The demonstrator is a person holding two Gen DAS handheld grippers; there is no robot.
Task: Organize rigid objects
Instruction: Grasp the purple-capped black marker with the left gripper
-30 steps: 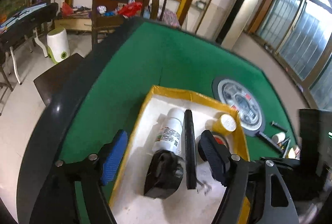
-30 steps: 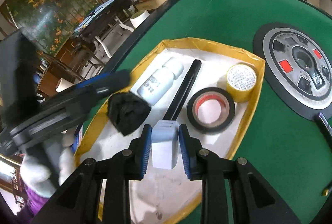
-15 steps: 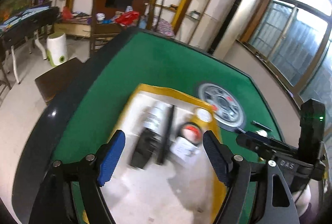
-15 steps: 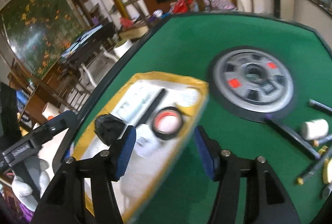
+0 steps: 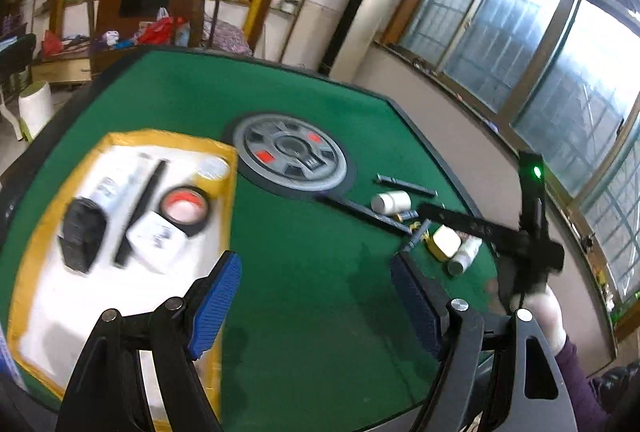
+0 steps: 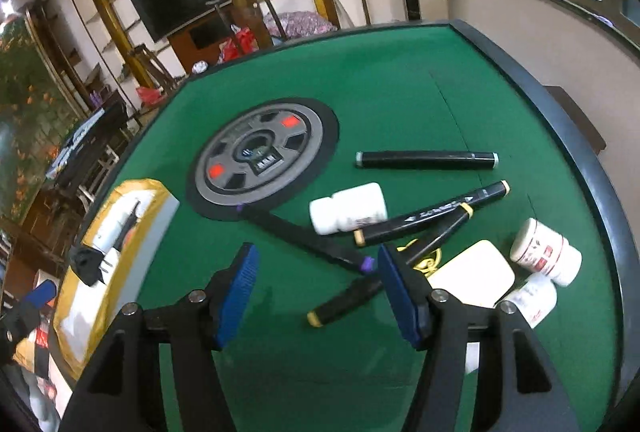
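Green table (image 5: 304,272): bare felt between yellow-rimmed tray (image 5: 230,192) and marker pile (image 6: 432,216). Tray: tape roll (image 5: 185,204), black marker, bottle. Left gripper (image 5: 316,296) wide, empty; right gripper (image 6: 316,286) opening, empty.

Hardly any writing here can be made out. The black marker (image 6: 432,213) with yellow ends carries a line of white print along its barrel, led by a small white triangle, but the letters are too small to read. The white bottle (image 6: 348,208) beside it and the white jar (image 6: 545,253) with red bands carry printed labels (red and dark marks only), and the white box (image 5: 157,235) in the tray has a blurred label.
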